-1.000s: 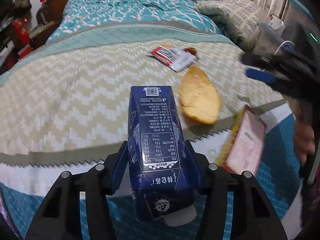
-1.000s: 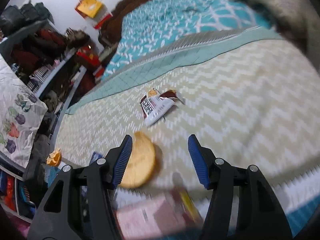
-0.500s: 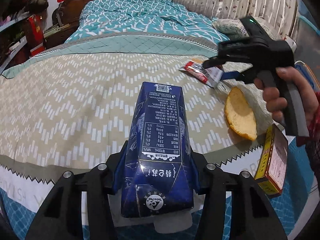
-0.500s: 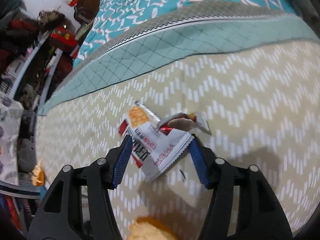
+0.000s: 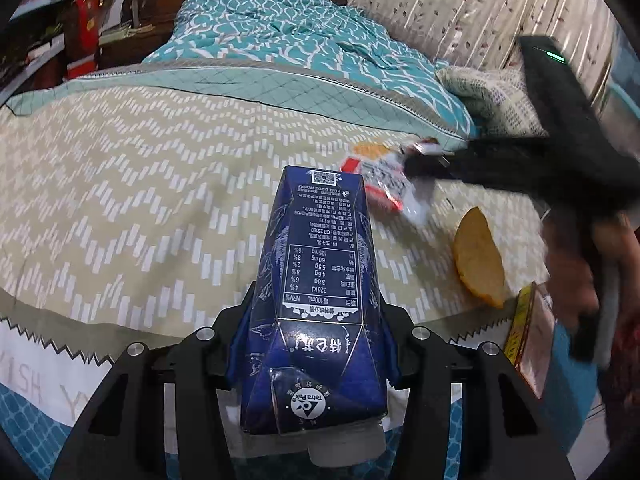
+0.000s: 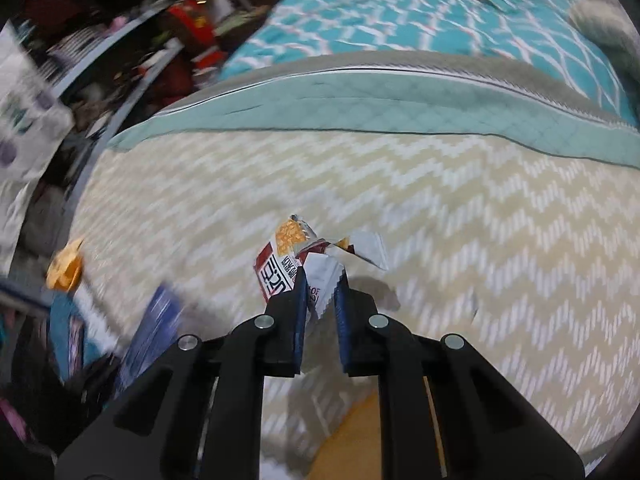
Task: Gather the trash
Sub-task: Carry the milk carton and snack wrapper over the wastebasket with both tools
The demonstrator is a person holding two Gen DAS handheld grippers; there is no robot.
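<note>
Both jaws loaded: left gripper (image 5: 316, 344) clamps the blue carton (image 5: 320, 292), right gripper (image 6: 320, 292) pinches the snack wrapper (image 6: 316, 268) on the bed (image 6: 480, 220).

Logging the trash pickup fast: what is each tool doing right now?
Left tool: closed on the blue milk carton.
Right tool: closed on the snack wrapper, over the bedspread.

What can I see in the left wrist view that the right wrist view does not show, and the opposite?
Only the left wrist view shows the person's hand, the curtain and a flat box at the bed's edge. Only the right wrist view shows the right gripper closed on the snack wrapper, and the cluttered shelves. Both show the wrapper, the blue milk carton and the chevron blanket.
</note>
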